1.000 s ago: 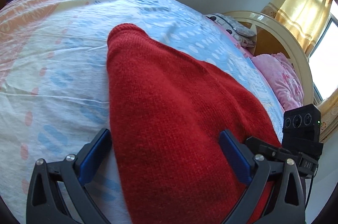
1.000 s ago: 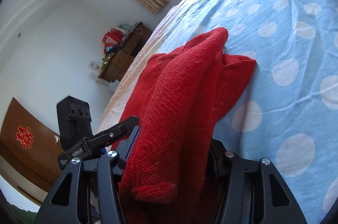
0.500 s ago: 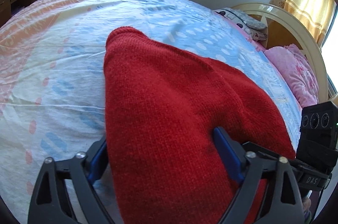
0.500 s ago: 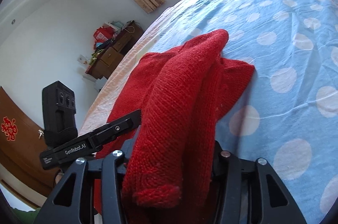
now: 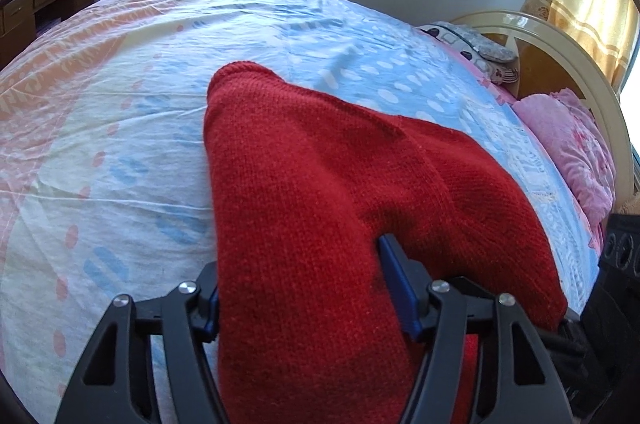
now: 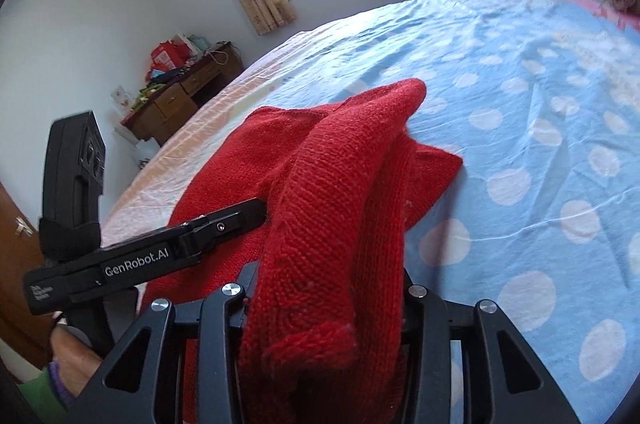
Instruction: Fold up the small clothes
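A red knit sweater [image 5: 320, 164] lies bunched on the bed sheet [image 5: 120, 104], with its near end raised off the sheet. My left gripper [image 5: 304, 292] has that near part between its blue pads [image 5: 396, 280], which are closing and dent the knit. In the right wrist view a thick rolled fold of the sweater [image 6: 348, 184] runs up into my right gripper [image 6: 324, 296]. Its jaws are closing on the fold and its pads are hidden by the wool. The left tool's body [image 6: 132, 260] reaches in from the left, just beside the fold.
The dotted blue sheet [image 6: 540, 104] stretches far to the right. A curved headboard [image 5: 560, 56], a pink pillow [image 5: 568, 140] and a patterned pillow [image 5: 476, 40] are at the bed's head. A cluttered wooden desk [image 6: 180, 100] stands by the wall. A hand [image 6: 76, 356] with a green sleeve holds the left tool.
The left jaws have come in from wide apart onto the sweater. The right jaws have narrowed on the fold. The right view has rolled, and the left tool has come closer to the fold.
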